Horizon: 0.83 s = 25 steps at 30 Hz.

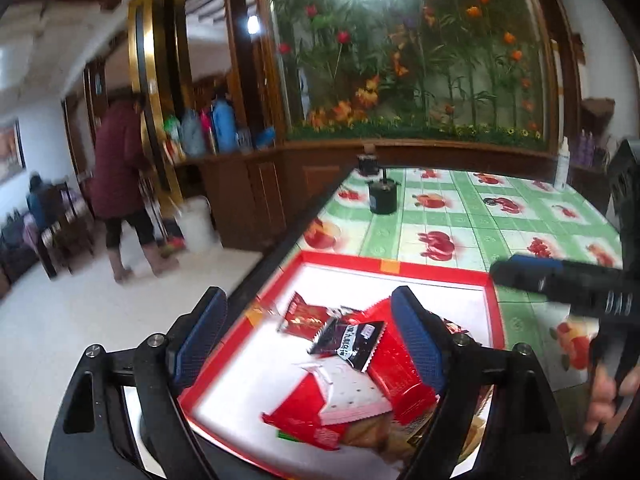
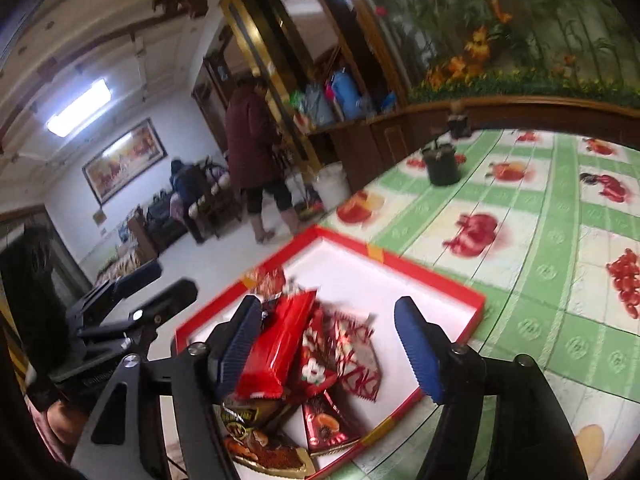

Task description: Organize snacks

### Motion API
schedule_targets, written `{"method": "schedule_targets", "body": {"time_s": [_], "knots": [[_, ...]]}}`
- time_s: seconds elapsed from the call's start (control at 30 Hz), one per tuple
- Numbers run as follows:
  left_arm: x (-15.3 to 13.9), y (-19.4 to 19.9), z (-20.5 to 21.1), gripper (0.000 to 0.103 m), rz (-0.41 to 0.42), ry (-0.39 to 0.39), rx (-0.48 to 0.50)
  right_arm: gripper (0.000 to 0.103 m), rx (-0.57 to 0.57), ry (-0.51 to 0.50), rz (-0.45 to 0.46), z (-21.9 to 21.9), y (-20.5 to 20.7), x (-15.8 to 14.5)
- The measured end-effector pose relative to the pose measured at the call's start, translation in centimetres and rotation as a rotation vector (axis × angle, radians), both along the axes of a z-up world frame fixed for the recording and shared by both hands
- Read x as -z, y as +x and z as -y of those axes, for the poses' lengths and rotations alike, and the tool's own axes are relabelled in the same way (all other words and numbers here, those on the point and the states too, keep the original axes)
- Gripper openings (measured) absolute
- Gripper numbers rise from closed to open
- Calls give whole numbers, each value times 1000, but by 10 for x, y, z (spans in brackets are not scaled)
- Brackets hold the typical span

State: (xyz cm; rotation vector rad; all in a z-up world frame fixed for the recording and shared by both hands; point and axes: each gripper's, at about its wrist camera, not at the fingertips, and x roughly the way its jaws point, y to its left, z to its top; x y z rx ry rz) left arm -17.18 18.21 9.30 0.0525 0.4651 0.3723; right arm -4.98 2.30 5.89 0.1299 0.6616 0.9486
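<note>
You're in a home living/dining room: table with fruit-print tablecloth (image 1: pixel 472 216), carved wooden cabinet (image 1: pixel 248 196) holding bottles, framed painting (image 2: pixel 124 158) on the wall. Artificial flower display (image 1: pixel 412 56) behind glass, and a person sweeping (image 1: pixel 120 168) the tiled floor.

The far half of the red tray (image 1: pixel 400 261) is bare and free to enter; snack packets (image 1: pixel 360 368) crowd its near part. Beyond, a black pot (image 1: pixel 383 197) stands on the tablecloth (image 1: pixel 480 232).
</note>
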Motion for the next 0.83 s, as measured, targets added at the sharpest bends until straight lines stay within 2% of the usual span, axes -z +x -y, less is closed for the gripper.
{"method": "schedule_targets", "body": {"time_s": [0.17, 0.27, 0.3, 0.37, 0.4, 0.43, 0.57, 0.83], "knots": [[-9, -18, 8, 91, 37, 47, 21, 74, 63, 31, 7, 13, 2, -7], [-15, -25, 8, 91, 48, 51, 7, 74, 113, 54, 91, 24, -25, -19], [-18, -30, 8, 91, 59, 55, 0, 74, 113, 54, 91, 24, -25, -19], [-21, -36, 10, 91, 76, 56, -15, 78, 137, 75, 138, 31, -45, -24], [-24, -40, 9, 91, 84, 51, -19, 84, 139, 96, 145, 35, -55, -23], [-25, -43, 9, 91, 92, 44, -17, 85, 138, 106, 144, 36, -62, -22], [-26, -50, 6, 91, 95, 6, 3, 85, 115, 52, 132, 30, -79, -14], [-26, -57, -1, 91, 99, -91, 31, 85, 112, 23, 108, 25, -87, -5]]}}
